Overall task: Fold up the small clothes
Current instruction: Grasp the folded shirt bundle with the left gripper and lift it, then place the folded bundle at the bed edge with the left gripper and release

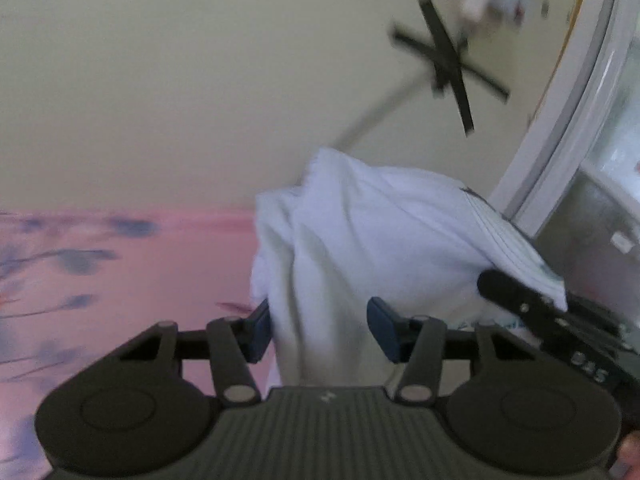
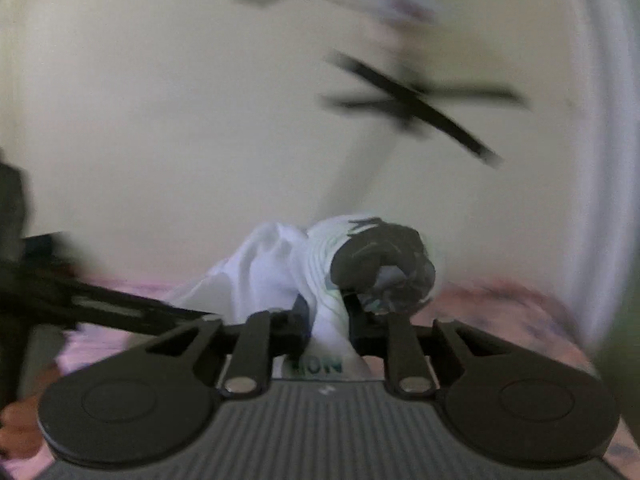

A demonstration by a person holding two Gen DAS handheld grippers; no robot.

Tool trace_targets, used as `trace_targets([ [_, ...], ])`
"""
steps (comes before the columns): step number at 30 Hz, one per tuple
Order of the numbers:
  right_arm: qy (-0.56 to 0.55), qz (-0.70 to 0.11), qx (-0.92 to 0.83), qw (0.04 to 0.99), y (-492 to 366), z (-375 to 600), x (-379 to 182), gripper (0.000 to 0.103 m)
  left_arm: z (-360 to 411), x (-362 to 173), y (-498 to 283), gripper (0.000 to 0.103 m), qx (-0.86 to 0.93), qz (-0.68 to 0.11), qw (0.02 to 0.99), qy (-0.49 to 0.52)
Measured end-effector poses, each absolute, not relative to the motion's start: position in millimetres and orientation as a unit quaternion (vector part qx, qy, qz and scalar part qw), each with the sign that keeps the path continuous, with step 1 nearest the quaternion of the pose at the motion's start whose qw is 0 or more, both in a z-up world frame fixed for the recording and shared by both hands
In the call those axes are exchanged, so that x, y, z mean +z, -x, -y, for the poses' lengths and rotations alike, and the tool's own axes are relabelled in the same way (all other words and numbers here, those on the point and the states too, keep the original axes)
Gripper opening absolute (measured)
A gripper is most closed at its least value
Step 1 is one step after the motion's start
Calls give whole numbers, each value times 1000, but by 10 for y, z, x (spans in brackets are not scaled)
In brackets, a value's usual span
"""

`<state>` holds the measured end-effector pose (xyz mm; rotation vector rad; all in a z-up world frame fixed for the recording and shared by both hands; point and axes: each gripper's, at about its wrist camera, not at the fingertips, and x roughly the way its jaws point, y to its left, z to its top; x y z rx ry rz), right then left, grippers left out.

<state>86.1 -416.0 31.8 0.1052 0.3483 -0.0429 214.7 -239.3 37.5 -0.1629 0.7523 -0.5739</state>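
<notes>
we have the white garment (image 1: 360,240) lifted off the pink sheet (image 1: 120,260), bunched and unfolded. our left hand-held gripper (image 1: 320,328) brackets a hanging fold; whether it pinches, we cannot tell. our right hand-held gripper (image 2: 326,316) clamps another bunch. folding remains.

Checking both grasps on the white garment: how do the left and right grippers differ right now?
The left gripper stands wider, white garment bunched loosely between its blue pads; the right gripper is pinched narrow on a printed fold. The left has plain cloth; the right has dark print. Both hold the same garment above the pink sheet.
</notes>
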Motion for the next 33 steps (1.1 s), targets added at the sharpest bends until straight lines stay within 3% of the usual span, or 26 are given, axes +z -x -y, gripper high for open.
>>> trace_targets([
  [2, -62, -224, -84, 969, -998, 4450, 103, 67, 2732, 186, -2304, 49, -257, -390, 883, 50],
  [3, -70, -237, -102, 964, -997, 4545, 33, 70, 2842, 102, -2339, 50, -249, -401, 881, 37],
  [8, -155, -204, -132, 958, -574, 4809, 34, 71, 2873, -7, -2126, 61, -241, -388, 889, -5],
  [10, -184, -199, -128, 954, -355, 4765, 77, 72, 2769, 38, -1965, 71, -225, -371, 901, -31],
  [14, -220, -196, -98, 951, 33, 4395, 95, 87, 2502, 89, -1472, 88, -192, -311, 927, -83],
  [16, -229, -197, -87, 949, 244, 4148, 37, 88, 2419, 99, -1236, 95, -204, -305, 925, -100],
  [25, -239, -214, -115, 940, 874, 3375, -307, 89, 1867, 64, -540, 103, -202, -334, 917, -84],
  [33, -202, -214, -119, 948, 1126, 3064, -338, 89, 1598, 19, -253, 103, -160, -318, 930, -88],
])
